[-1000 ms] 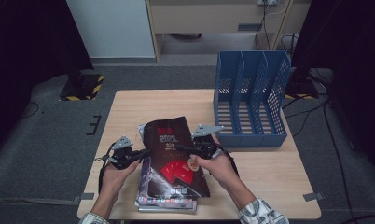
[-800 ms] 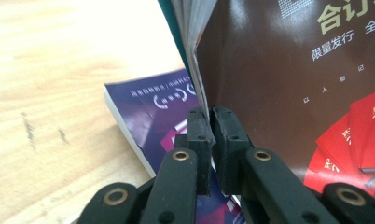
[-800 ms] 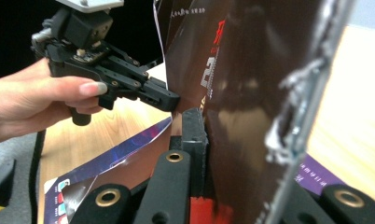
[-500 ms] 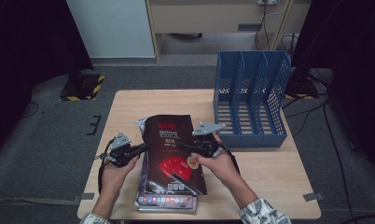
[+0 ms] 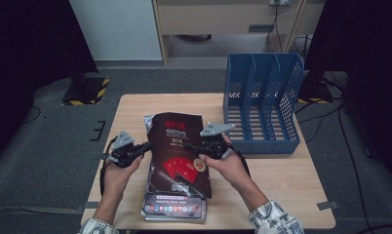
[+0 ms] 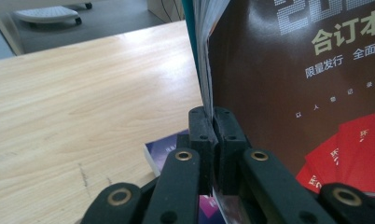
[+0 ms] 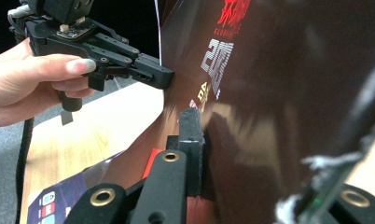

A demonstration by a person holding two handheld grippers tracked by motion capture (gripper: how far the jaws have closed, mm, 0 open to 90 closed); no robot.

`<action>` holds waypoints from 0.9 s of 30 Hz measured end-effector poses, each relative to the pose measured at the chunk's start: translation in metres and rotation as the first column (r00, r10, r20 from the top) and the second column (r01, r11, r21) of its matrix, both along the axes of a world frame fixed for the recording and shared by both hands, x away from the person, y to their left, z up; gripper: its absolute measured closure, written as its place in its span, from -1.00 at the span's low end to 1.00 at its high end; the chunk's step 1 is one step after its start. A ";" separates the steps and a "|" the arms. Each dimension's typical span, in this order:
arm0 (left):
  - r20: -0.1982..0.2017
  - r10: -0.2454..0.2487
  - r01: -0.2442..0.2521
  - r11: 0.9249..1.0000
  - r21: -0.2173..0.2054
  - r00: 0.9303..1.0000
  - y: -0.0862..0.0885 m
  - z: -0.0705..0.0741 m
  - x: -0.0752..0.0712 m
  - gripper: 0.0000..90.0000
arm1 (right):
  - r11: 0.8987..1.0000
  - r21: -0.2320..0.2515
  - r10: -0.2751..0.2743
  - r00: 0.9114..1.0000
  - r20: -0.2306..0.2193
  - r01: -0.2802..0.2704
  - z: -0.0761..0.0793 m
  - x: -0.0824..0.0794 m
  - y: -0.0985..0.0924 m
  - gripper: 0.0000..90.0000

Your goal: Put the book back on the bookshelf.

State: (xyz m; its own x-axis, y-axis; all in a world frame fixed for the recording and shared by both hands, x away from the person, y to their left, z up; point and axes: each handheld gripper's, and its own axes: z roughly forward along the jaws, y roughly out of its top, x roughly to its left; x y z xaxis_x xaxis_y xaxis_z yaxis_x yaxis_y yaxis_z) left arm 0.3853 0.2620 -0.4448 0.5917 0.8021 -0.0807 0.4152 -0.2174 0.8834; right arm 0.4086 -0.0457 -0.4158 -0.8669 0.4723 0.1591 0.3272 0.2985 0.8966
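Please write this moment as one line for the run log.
left gripper: shut on magazine left edge | right gripper: shut on its right edge | magazine: raised above stack | file rack: empty

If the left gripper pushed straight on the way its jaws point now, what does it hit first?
The dark magazine itself: the left gripper is already shut on its edge, jaws pointing into the pages. Beyond that, probably the right gripper clamped on the opposite edge, though depth there is unclear.
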 end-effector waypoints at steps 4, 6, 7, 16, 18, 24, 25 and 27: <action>0.021 0.012 -0.012 1.000 -0.011 1.000 0.004 0.005 -0.002 0.94 | 1.000 -0.017 0.009 1.000 0.010 -0.009 0.008 0.002 0.005 0.83; 0.030 0.018 -0.017 1.000 -0.016 0.999 0.007 0.007 -0.003 0.94 | 1.000 -0.026 0.014 1.000 0.018 -0.013 0.011 0.003 0.008 0.83; 0.034 0.020 -0.020 1.000 -0.021 0.999 0.007 0.008 -0.003 0.94 | 1.000 -0.026 0.016 1.000 0.017 -0.016 0.013 0.003 0.009 0.82; 0.088 0.049 -0.047 0.999 -0.024 0.995 0.010 0.023 -0.007 0.94 | 1.000 -0.021 0.023 0.999 0.031 -0.023 0.026 0.009 0.012 0.81; 0.096 0.050 -0.048 0.999 -0.022 0.994 0.011 0.025 -0.008 0.94 | 1.000 -0.014 0.023 0.999 0.033 -0.022 0.028 0.010 0.012 0.81; 0.102 0.050 -0.048 0.999 -0.018 0.994 0.011 0.025 -0.009 0.94 | 1.000 0.015 0.020 0.999 0.032 -0.021 0.035 0.013 0.009 0.80; 0.102 0.051 -0.049 0.999 -0.021 0.993 0.011 0.025 -0.009 0.94 | 1.000 0.014 0.022 0.999 0.034 -0.022 0.036 0.013 0.009 0.81; 0.106 0.053 -0.051 0.998 -0.024 0.993 0.010 0.026 -0.009 0.94 | 0.999 0.021 0.025 0.999 0.035 -0.025 0.039 0.013 0.008 0.81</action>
